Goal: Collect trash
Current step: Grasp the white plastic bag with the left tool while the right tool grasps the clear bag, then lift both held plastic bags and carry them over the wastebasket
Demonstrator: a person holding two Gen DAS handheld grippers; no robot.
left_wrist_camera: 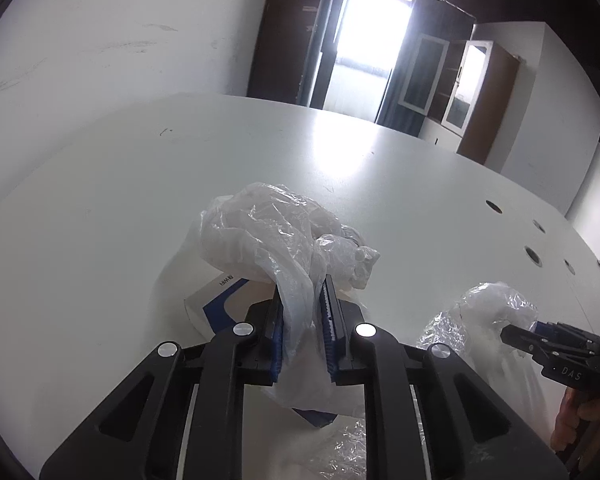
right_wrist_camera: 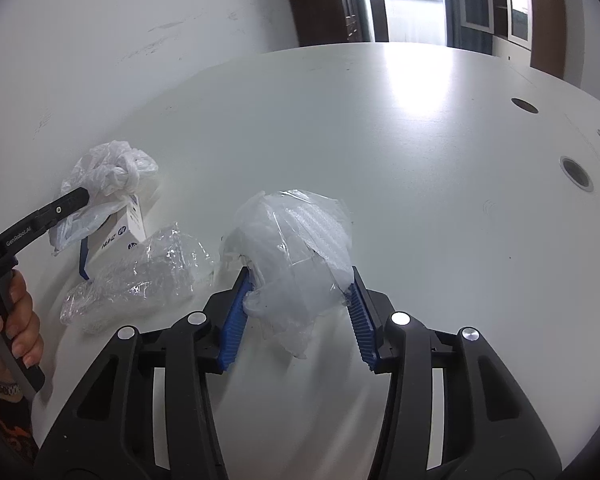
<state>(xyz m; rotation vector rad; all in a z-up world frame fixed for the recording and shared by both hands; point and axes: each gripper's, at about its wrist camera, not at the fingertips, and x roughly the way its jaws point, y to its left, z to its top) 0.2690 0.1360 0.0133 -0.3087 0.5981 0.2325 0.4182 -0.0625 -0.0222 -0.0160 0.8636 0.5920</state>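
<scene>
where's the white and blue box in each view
Left wrist: box at lower centre-left, partly under the knotted bag.
Right wrist: box at left, beside the same bag.
Shared landmark: the round holes in the table.

An office or meeting room: long white table (right_wrist_camera: 380, 128) (round cable holes), glass-doored cabinets (left_wrist_camera: 460, 80).

White table (right_wrist_camera: 380, 140) lies bare from 10 through 2 o'clock in the right wrist view. At 9 o'clock, crumpled clear wrap (right_wrist_camera: 140, 276) and white box (right_wrist_camera: 130, 226) block passage.
</scene>
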